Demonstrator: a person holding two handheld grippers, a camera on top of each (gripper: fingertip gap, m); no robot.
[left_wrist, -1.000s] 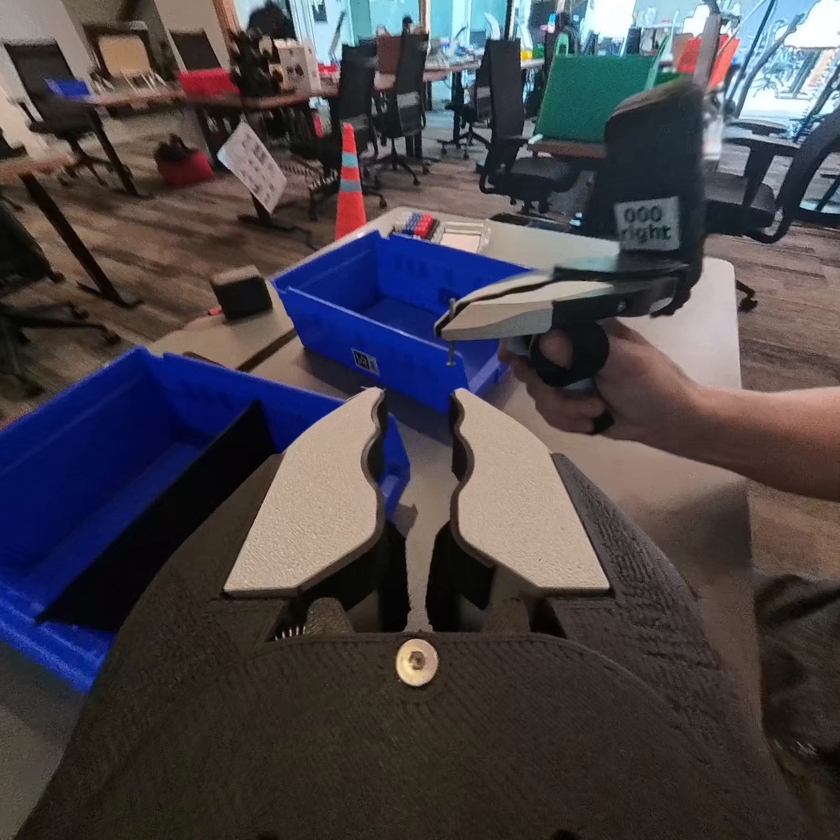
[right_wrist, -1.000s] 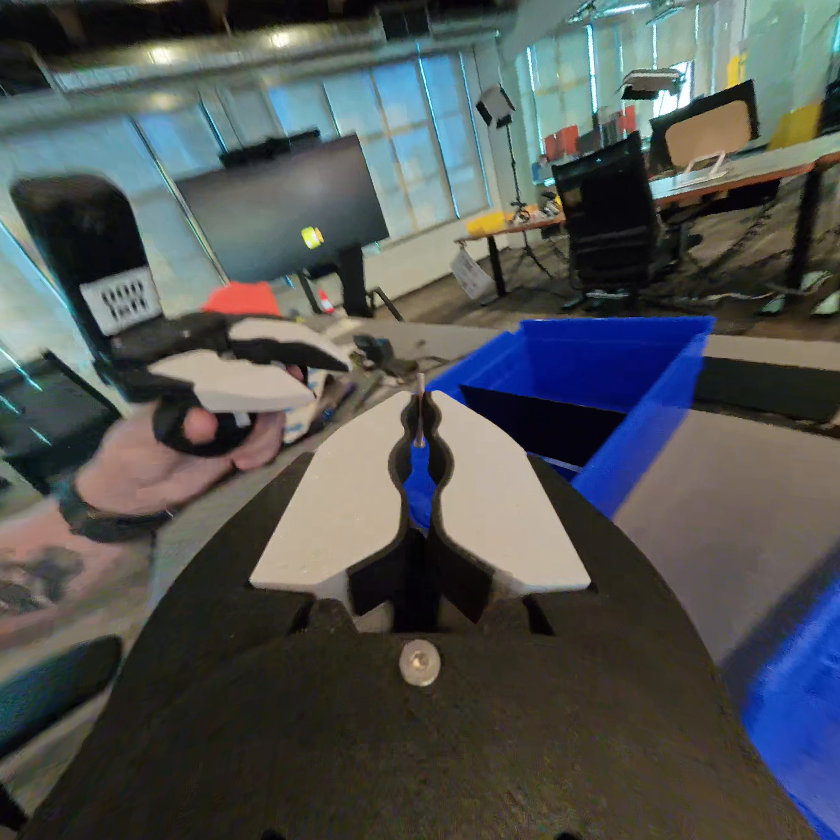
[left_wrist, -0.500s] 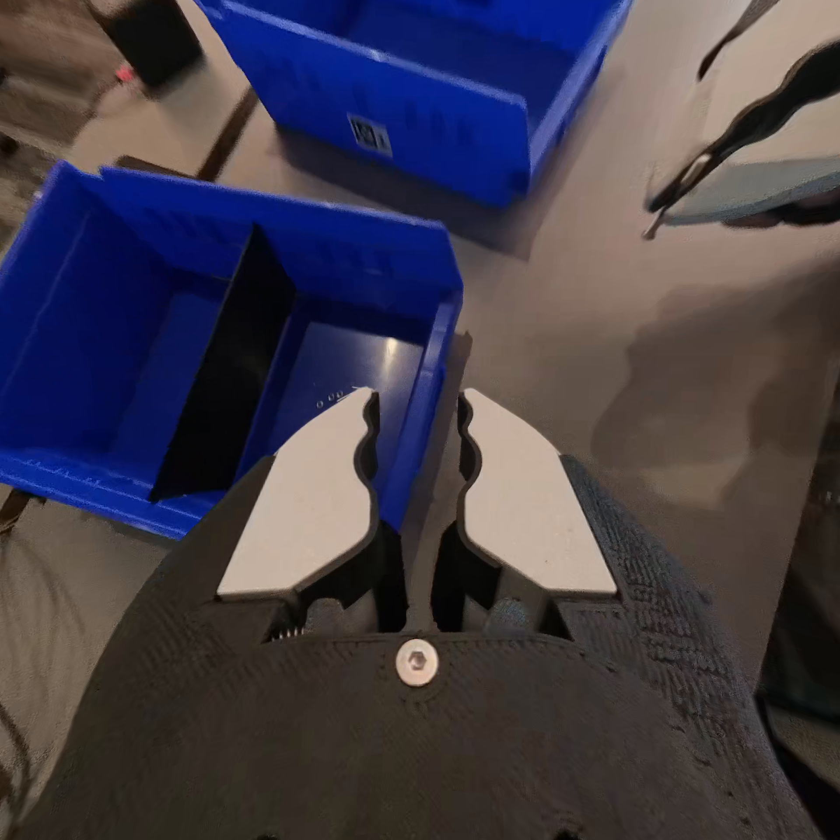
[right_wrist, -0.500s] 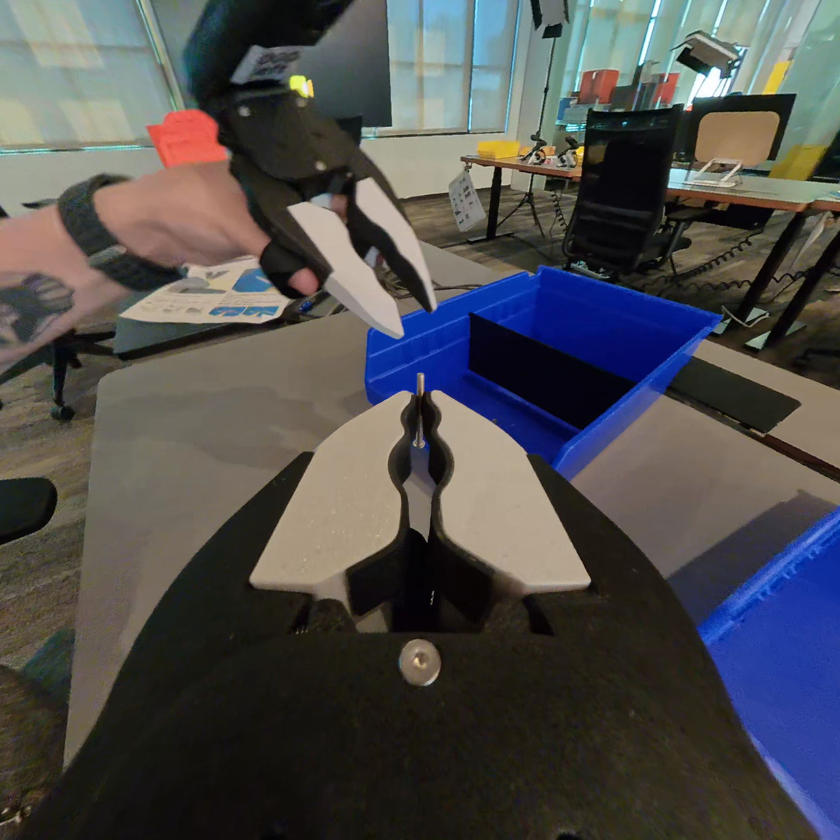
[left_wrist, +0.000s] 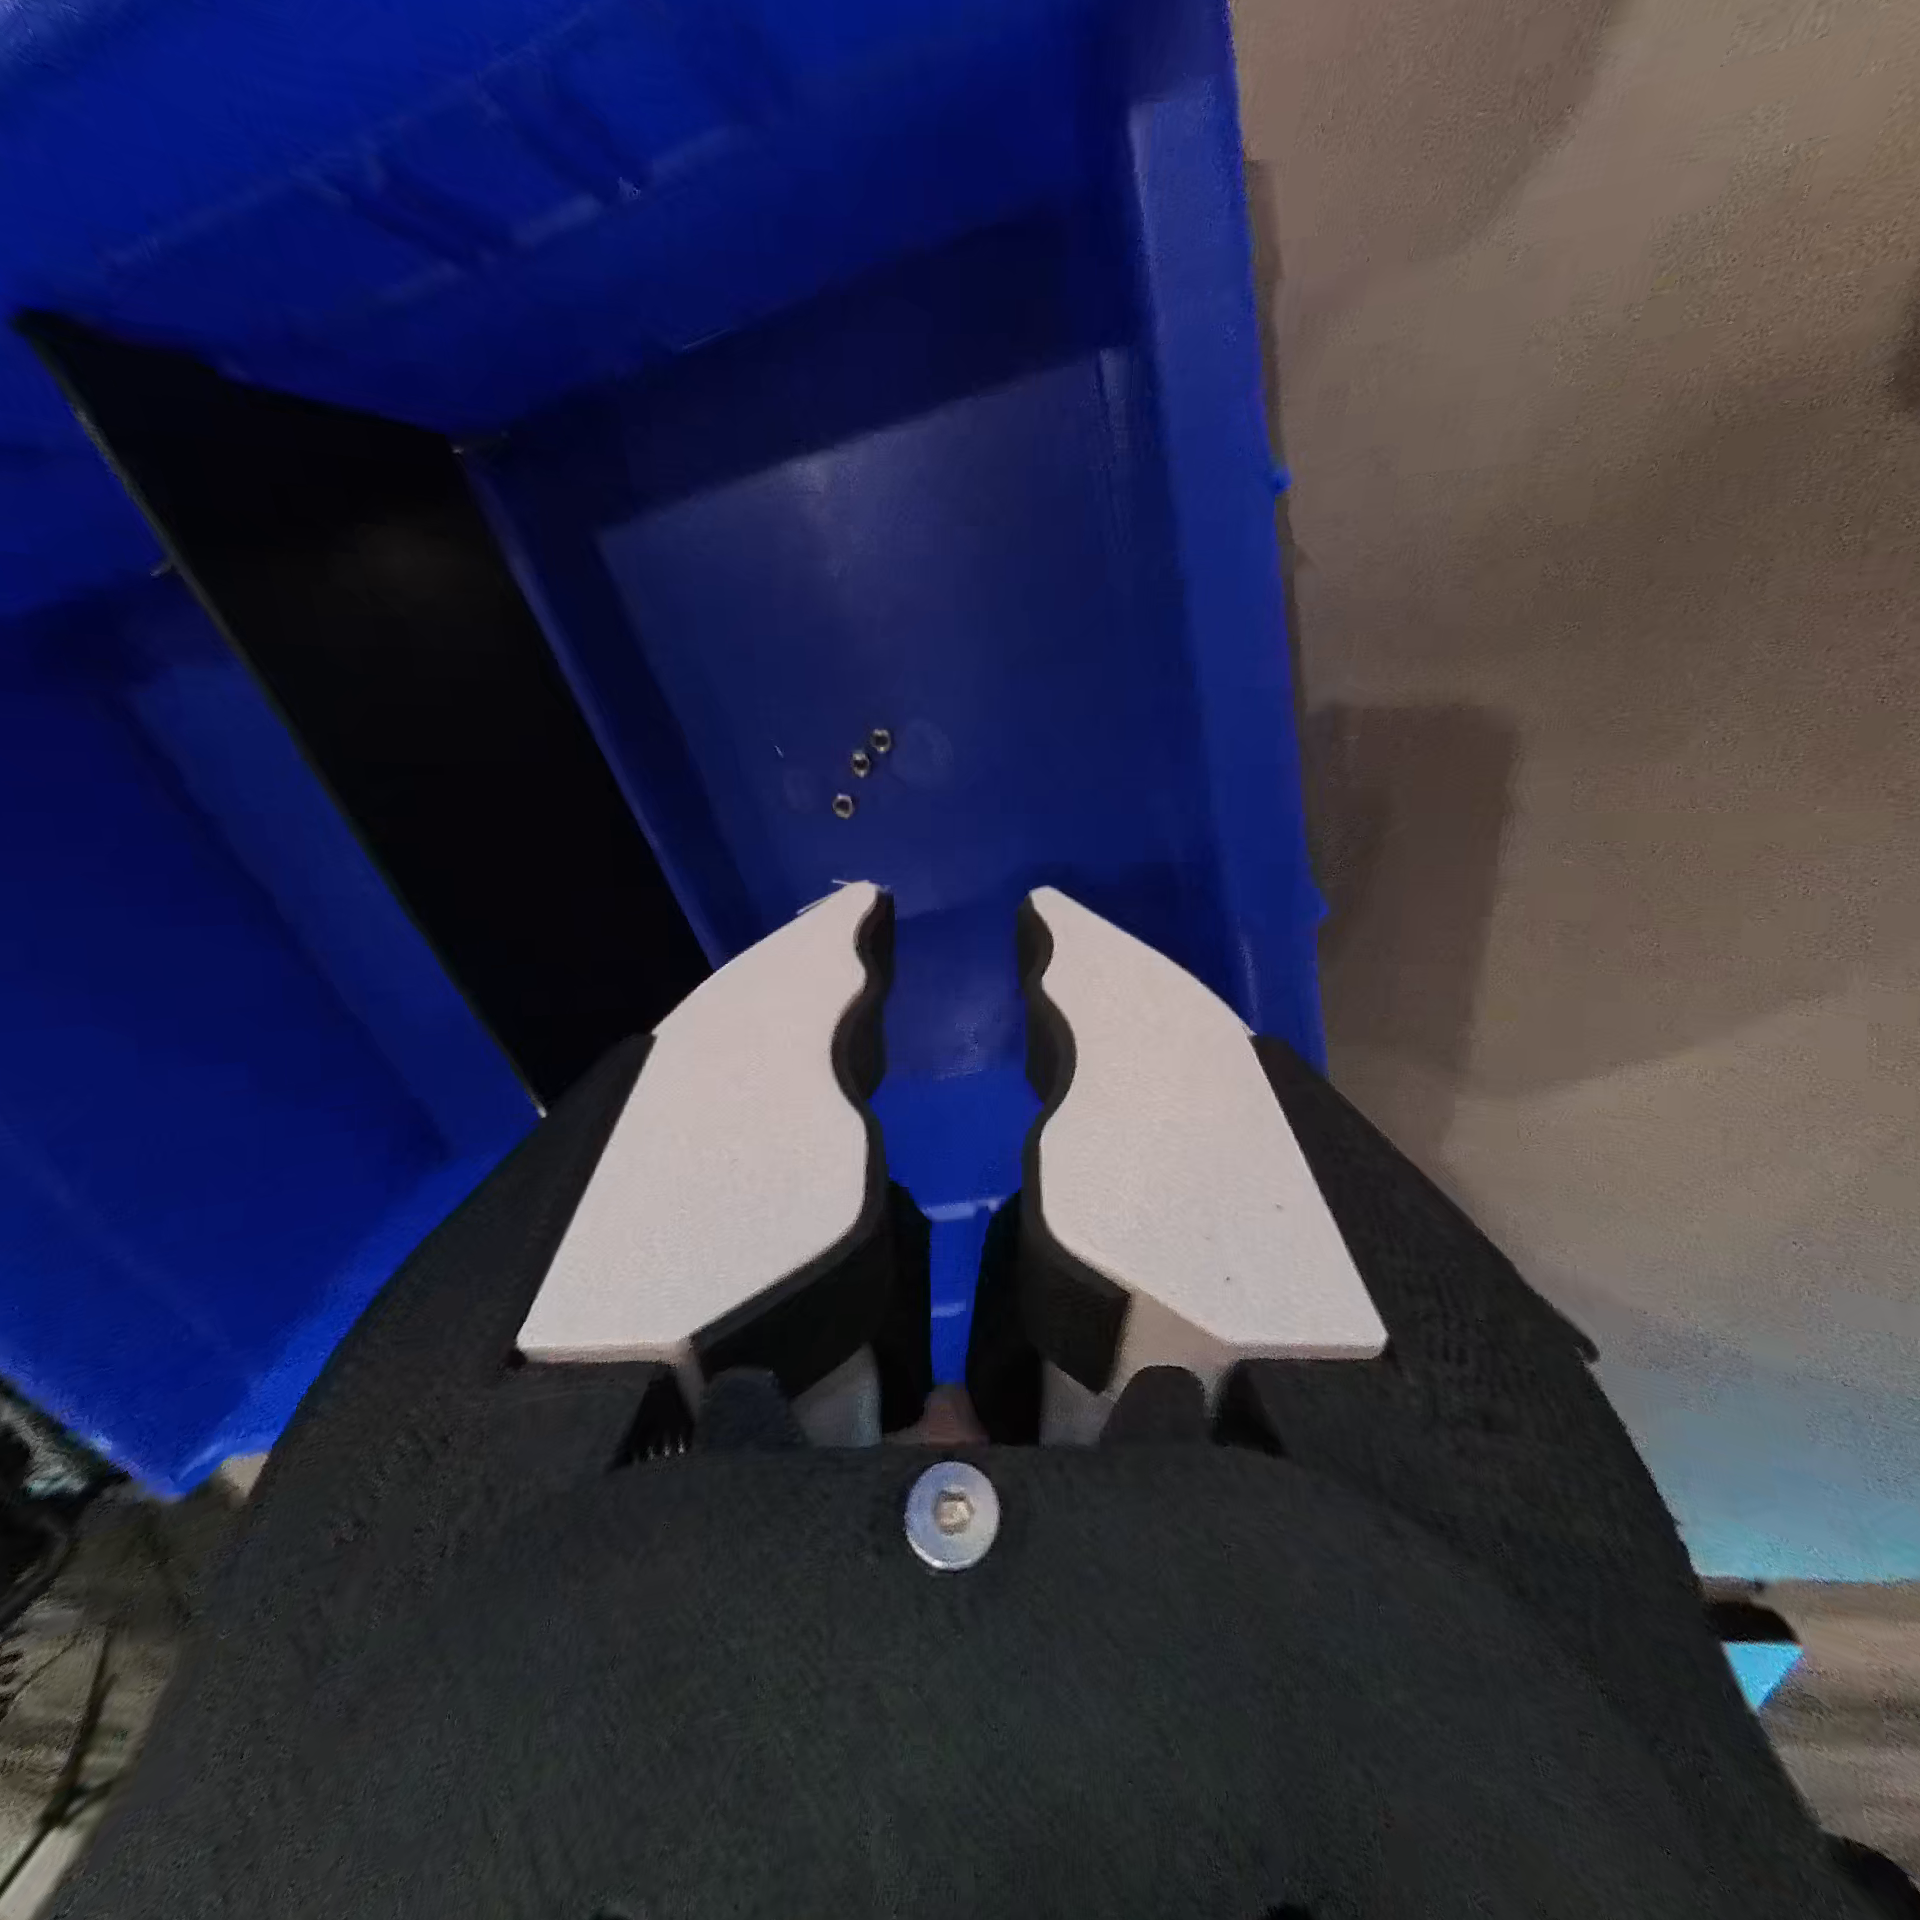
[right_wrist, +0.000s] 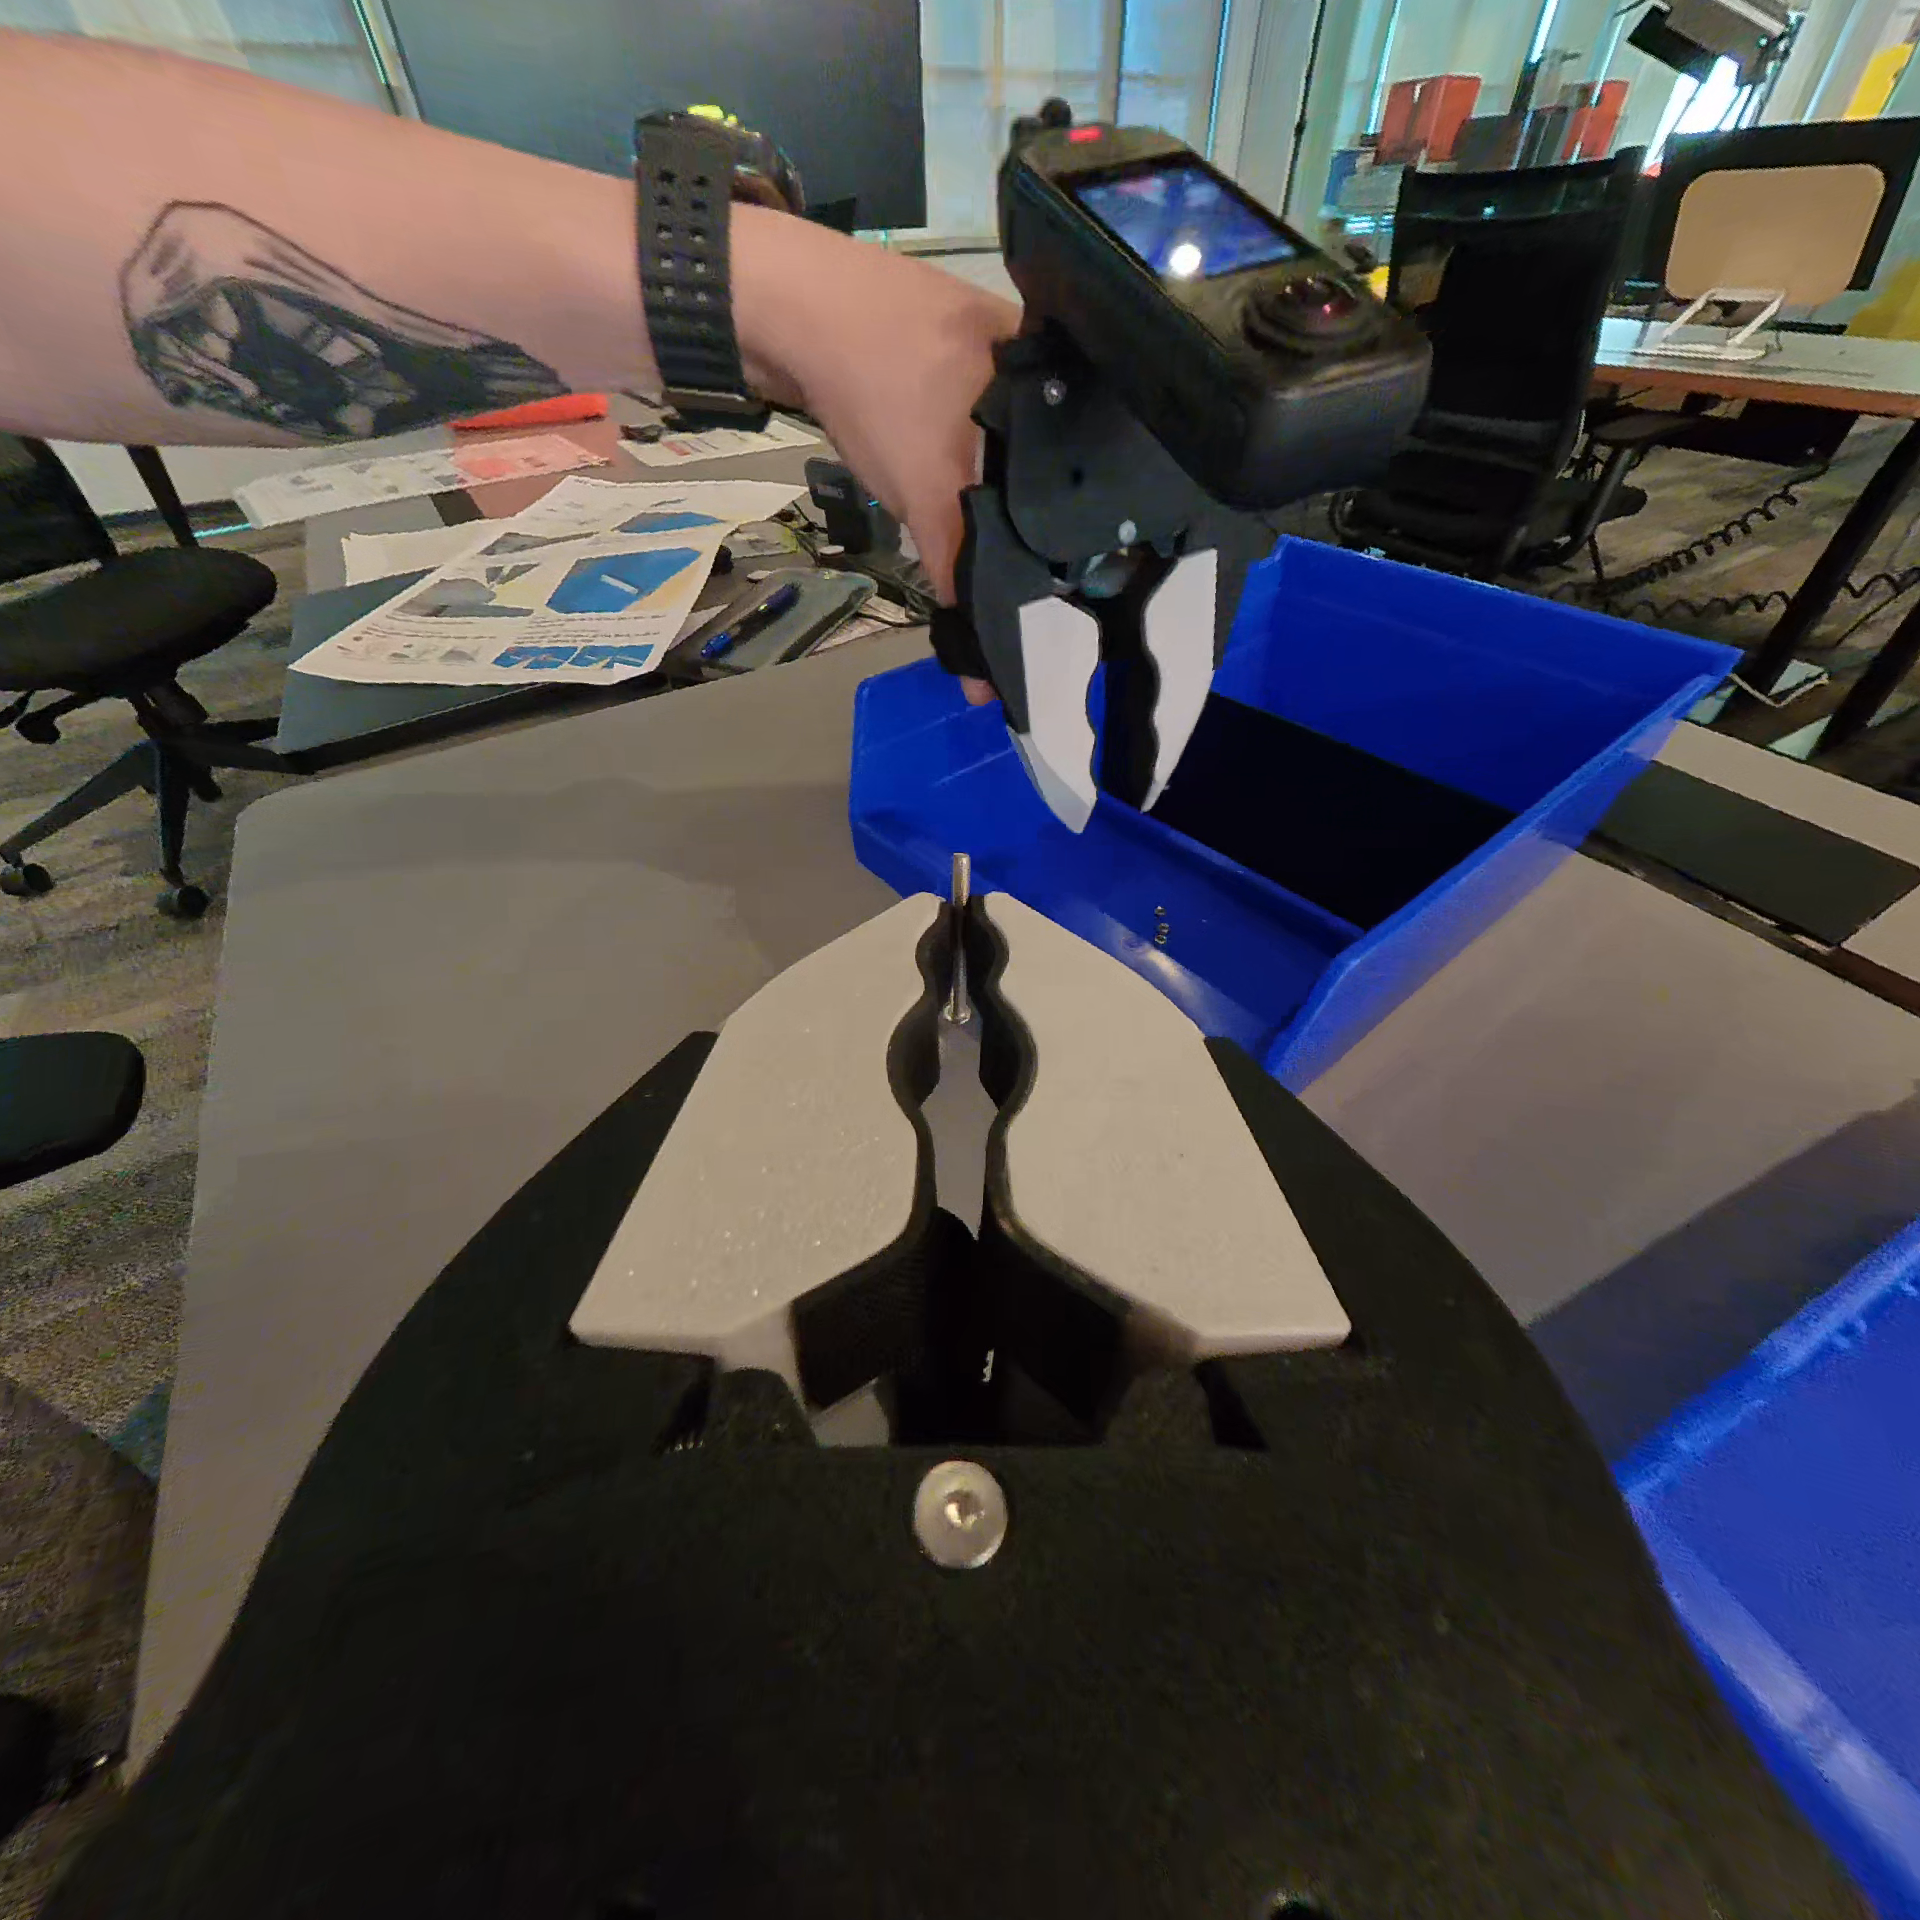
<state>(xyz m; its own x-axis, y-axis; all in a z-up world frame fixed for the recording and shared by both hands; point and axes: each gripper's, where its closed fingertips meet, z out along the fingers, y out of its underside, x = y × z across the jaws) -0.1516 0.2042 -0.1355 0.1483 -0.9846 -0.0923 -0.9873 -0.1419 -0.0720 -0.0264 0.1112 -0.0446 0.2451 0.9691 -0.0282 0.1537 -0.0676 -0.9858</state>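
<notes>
Left wrist view: the left gripper (left_wrist: 954, 904) hangs low inside a blue bin (left_wrist: 1195, 520), its jaws released with a clear gap between them and nothing held. It points into the compartment at the bin's right end, bounded on the left by a black divider (left_wrist: 416, 727). Three small nuts (left_wrist: 860, 766) lie close together on the bin floor just ahead of the jaws, apart from them. Bare grey tabletop (left_wrist: 1610, 520) runs along the bin's right wall.

Right wrist view: the right gripper (right_wrist: 961, 914) is clenched on a thin metal screw (right_wrist: 958, 940), pinched near its head, the shaft standing upright and poking past the jaw tips. It sits above the tabletop, just short of the bin's near corner. Beyond it a person's hand (right_wrist: 894, 416), a black watch (right_wrist: 691, 270) at the wrist, tips the left gripper steeply down over the bin's left end; the nuts show as specks on the floor below. A second blue bin (right_wrist: 1787, 1507) cuts the tabletop's right edge, and printed sheets (right_wrist: 540, 592) lie on a farther desk.

By the look of it, the screw is secured and a nut is being reached for. The next move seemingly calls for a fine, well-centred pinch: the nuts are tiny, flat on the floor and close together.
</notes>
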